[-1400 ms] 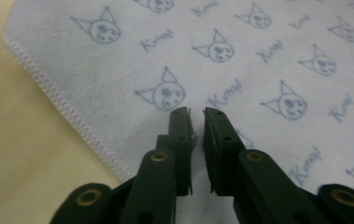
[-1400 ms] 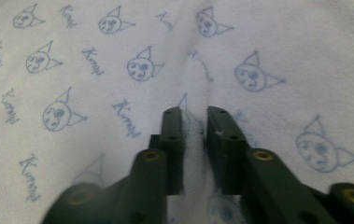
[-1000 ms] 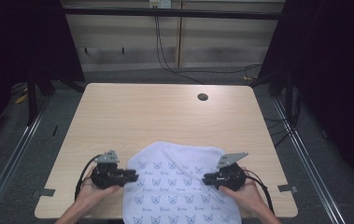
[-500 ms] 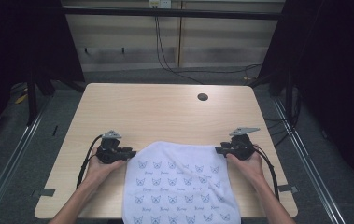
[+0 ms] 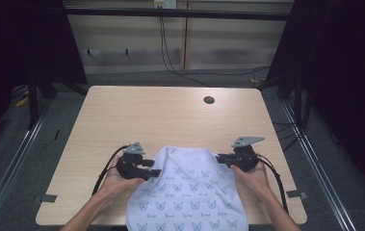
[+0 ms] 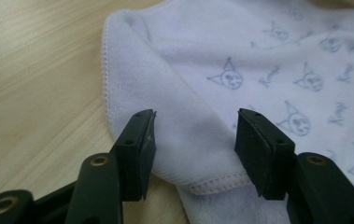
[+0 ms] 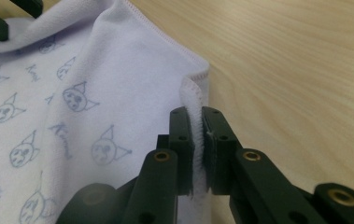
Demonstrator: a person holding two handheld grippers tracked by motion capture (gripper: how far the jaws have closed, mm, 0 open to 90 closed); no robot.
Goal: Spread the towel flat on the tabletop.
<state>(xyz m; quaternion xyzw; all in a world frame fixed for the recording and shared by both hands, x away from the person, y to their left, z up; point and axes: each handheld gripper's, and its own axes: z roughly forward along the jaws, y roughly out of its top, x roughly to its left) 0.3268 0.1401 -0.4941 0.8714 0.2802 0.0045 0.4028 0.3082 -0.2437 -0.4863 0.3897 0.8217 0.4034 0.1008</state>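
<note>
At the near edge of the wooden table (image 5: 136, 115) lies a white towel (image 5: 189, 192) printed with pale cat faces, hanging over the edge. Its folded left corner sits between the left gripper (image 6: 195, 140), whose jaws have just been opening and stand apart. The right gripper (image 7: 198, 149) has just closed, clamped on the towel's right hem.

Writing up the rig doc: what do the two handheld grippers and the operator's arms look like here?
Both the left gripper and the right gripper are black, each topped by a grey three-cornered plate and trailing a black cable. Their jaws are flat black blocks with small screw holes, on links with brass-coloured pivots. The forearms are bare, with no sleeves or gloves.
</note>
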